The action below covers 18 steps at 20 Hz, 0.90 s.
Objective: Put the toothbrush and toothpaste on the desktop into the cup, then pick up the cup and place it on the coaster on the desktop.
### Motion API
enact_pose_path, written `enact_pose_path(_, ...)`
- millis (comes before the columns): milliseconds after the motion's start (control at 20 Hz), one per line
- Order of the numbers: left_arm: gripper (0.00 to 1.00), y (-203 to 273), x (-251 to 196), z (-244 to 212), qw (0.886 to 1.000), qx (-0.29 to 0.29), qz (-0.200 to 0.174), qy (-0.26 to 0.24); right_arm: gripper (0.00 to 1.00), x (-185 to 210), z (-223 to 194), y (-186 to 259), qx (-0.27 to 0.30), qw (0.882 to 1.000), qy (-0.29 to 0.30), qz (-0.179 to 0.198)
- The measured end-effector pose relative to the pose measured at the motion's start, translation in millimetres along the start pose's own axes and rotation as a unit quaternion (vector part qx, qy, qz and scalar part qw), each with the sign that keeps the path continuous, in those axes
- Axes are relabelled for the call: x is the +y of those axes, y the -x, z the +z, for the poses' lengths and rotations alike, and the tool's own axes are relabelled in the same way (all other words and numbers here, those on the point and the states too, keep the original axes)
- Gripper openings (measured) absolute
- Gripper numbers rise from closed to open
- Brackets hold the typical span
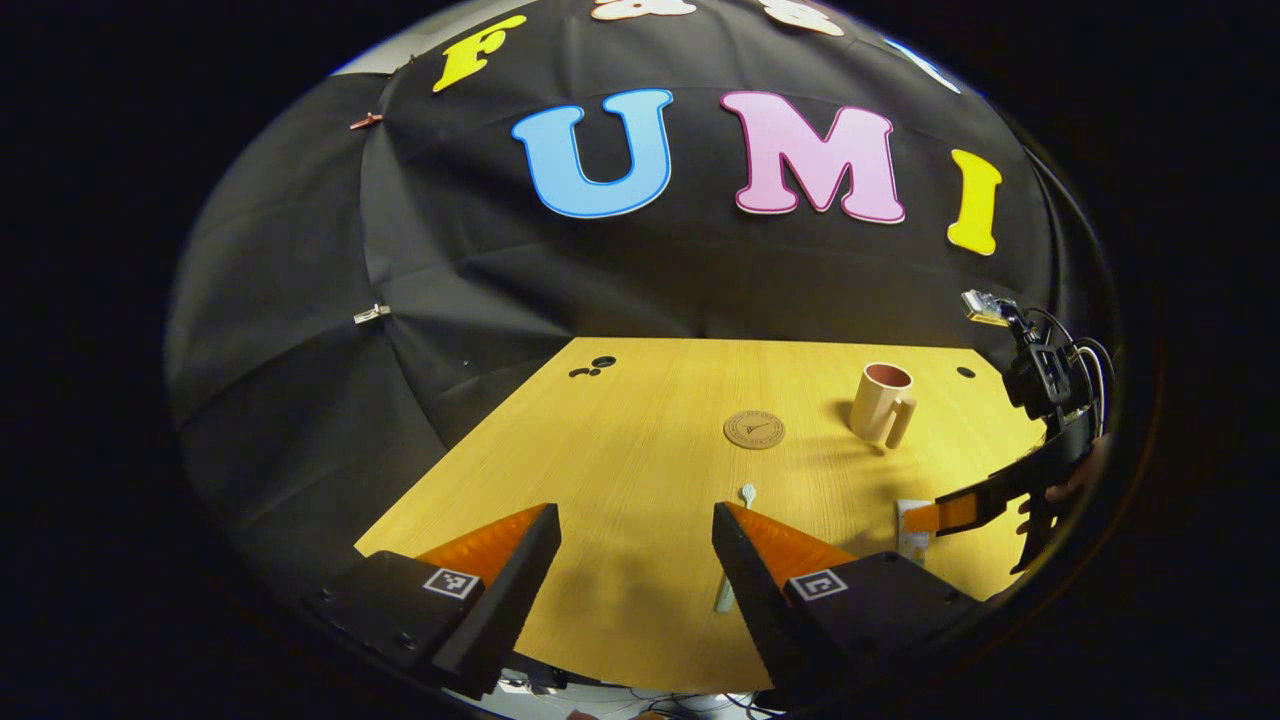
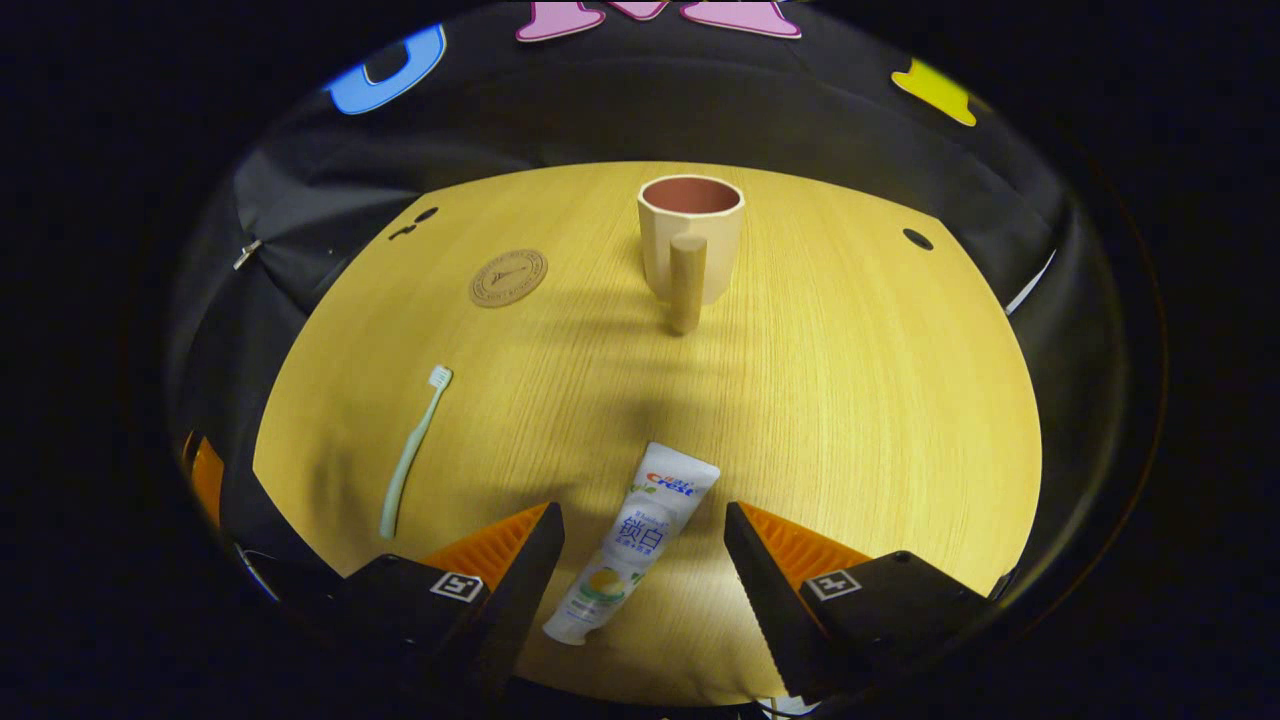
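Observation:
The white toothpaste tube (image 2: pixel 635 540) lies flat on the wooden desktop (image 2: pixel 850 400), between the spread fingers of my right gripper (image 2: pixel 645 520), which is open and hovers over it without touching. A pale green toothbrush (image 2: pixel 415 450) lies to its left. The beige cup (image 2: pixel 690 235) stands upright farther back, handle toward me, with the round brown coaster (image 2: pixel 508 277) to its left. My left gripper (image 1: pixel 636 520) is open above the front edge with nothing between its fingers; the toothbrush (image 1: pixel 748 492) runs behind its right finger. The right gripper (image 1: pixel 935 515) hangs over the toothpaste (image 1: pixel 912 540), near the cup (image 1: pixel 882 402) and coaster (image 1: pixel 754 430).
Small dark holes sit in the desktop at the back left (image 1: pixel 603 361) and back right (image 2: pixel 917 239). Black cloth walls close in the table on the far side and both sides. A hand (image 1: pixel 1065 490) holds the right gripper at the table's right edge.

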<state>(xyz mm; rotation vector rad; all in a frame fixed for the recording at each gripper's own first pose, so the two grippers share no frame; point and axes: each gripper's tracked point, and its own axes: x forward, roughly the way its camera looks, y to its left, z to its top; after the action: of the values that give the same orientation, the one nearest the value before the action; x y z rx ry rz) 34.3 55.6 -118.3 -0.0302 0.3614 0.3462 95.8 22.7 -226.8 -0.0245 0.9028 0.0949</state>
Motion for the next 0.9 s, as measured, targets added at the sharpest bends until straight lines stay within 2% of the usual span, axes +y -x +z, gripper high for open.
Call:
enact_pose_path(150,1.0,-3.2,-4.4,0.0,1.0,0.002,0.002,-0.018,0.99,-1.1,-8.4,-14.1,0.02,1.0,-0.004,-0.002)
enact_pose_path(450,1.0,0.2,-14.3,-1.3,0.999,-0.001,-0.011,-0.042,0.99,0.6,-31.8,-25.0,0.054,0.998,-0.015,-0.012)
enact_pose_path(700,1.0,5.0,-17.0,-3.4,0.999,-0.005,-0.027,-0.043,0.96,-0.6,-28.5,-29.1,0.034,0.999,0.003,-0.032)
enact_pose_path(750,0.99,6.5,-17.1,-3.8,0.999,-0.008,-0.03,-0.042,0.89,3.1,-30.5,-29.8,0.037,0.999,0.0,-0.036)
enact_pose_path(800,1.0,7.6,-17.0,-3.8,0.999,-0.01,-0.033,-0.041,0.77,4.8,-32.2,-26.9,0.038,0.998,-0.009,-0.039)
enact_pose_path(900,1.0,8.5,-16.5,-6.2,0.998,-0.01,-0.038,-0.04,0.65,5.6,-32.6,-25.5,0.039,0.997,-0.034,-0.049)
